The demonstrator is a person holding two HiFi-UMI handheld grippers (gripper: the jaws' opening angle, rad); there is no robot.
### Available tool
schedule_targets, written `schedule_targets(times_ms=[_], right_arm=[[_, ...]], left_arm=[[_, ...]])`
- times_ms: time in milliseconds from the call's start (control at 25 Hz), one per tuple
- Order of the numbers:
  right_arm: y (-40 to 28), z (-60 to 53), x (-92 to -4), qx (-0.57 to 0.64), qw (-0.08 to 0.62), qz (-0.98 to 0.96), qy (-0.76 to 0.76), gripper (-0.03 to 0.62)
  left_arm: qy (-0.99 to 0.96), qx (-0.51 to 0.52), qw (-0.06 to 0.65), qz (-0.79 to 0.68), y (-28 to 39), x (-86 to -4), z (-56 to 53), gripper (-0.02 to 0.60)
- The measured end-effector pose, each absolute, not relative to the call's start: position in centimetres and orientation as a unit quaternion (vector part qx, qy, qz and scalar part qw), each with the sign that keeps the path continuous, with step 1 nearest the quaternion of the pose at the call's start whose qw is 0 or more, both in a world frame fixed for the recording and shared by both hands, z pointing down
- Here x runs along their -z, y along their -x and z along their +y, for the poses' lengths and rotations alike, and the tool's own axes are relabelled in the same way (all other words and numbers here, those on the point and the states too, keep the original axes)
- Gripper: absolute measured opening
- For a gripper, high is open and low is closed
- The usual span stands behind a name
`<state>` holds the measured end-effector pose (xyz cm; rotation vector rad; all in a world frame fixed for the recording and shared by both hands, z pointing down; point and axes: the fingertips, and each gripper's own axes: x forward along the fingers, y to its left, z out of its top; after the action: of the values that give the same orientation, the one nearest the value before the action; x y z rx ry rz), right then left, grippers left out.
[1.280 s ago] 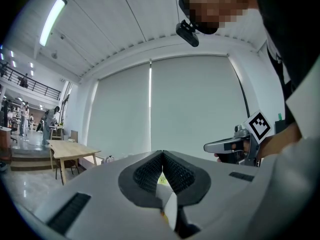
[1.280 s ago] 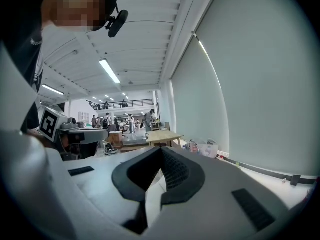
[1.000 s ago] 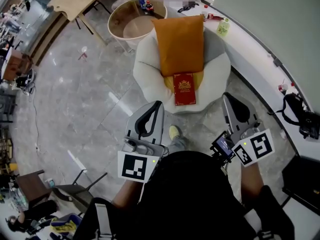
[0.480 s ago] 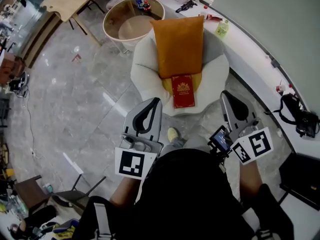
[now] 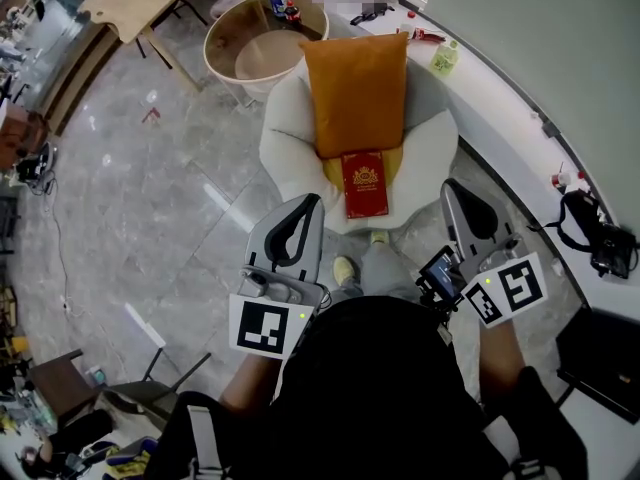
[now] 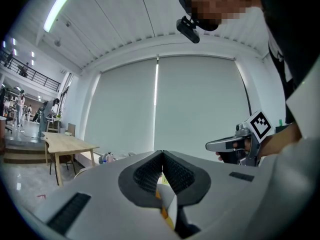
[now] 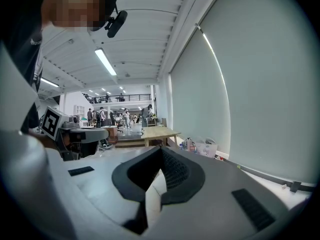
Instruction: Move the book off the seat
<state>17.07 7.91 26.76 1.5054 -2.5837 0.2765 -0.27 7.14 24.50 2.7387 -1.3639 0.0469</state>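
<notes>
Head view: both grippers are shut and empty, left gripper point(image 5: 311, 206) and right gripper point(image 5: 451, 190) flanking the person's leg point(image 5: 385, 268). Just past them the red book point(image 5: 365, 183) lies on the white chair point(image 5: 285, 143) seat, below an orange cushion point(image 5: 358, 88). Round table point(image 5: 250, 48) behind, marble floor point(image 5: 150, 188). New since a second ago: a shoe point(image 5: 379, 237) at the chair's base.

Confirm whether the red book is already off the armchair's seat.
No, the red book lies flat on the seat of the white armchair, just in front of the orange cushion.
</notes>
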Motion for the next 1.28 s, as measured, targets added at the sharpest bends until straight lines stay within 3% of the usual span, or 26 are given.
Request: schedule_targets(times_ms=[640, 1280], right_arm=[[-23.2, -1.2, -29.4, -0.118, 0.079, -0.868, -0.475, 0.012], [-28.7, -12.0, -37.6, -0.166, 0.122, -0.887, -0.413, 0.012]], left_arm=[[-0.882, -0.056, 0.051, -0.466, -4.7, -25.6, -2.0, 0.012], [-0.856, -0.127, 0.081, -0.495, -9.3, -30.8, -10.4, 0.012]])
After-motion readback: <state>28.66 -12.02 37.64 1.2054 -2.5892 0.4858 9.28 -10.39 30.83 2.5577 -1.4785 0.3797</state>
